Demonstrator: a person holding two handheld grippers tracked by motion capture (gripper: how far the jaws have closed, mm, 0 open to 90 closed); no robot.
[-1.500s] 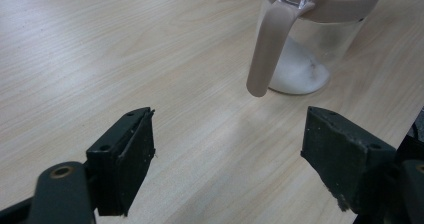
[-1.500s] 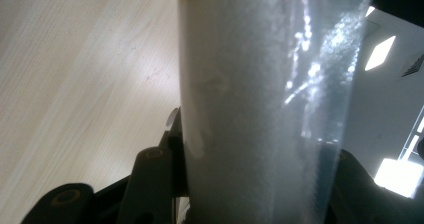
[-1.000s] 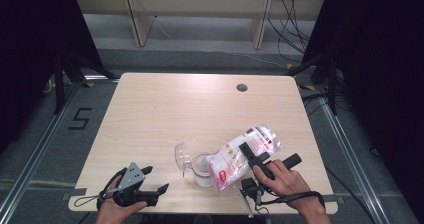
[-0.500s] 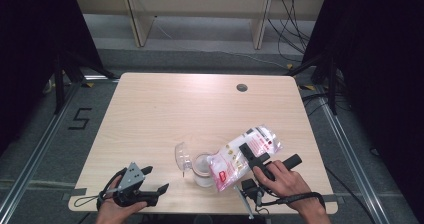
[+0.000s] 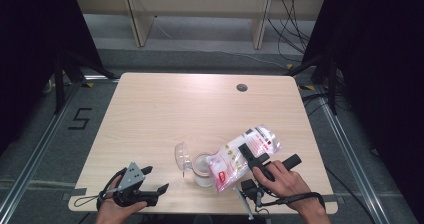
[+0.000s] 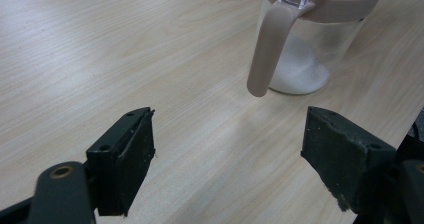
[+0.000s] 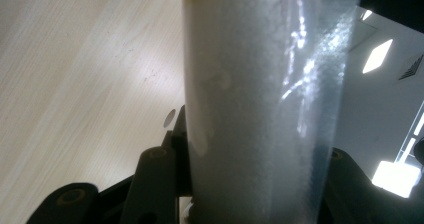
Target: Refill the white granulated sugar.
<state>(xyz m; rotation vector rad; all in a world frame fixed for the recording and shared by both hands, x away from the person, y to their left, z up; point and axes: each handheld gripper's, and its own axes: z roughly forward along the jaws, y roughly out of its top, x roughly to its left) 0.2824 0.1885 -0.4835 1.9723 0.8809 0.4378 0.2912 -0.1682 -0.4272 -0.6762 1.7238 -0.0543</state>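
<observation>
Pale wooden table [image 5: 165,109] under dark surroundings. Near its front-left edge the left gripper [image 5: 150,194] rests with jaws spread wide, holding nothing. Right of it stands a clear jar [image 5: 202,168], lid [image 5: 181,156] flipped open, white powder inside. Tipped mouth-down over it, the bag [image 5: 242,156] slants up-right, clamped by the right gripper [image 5: 255,159]; its print is unreadable.
</observation>
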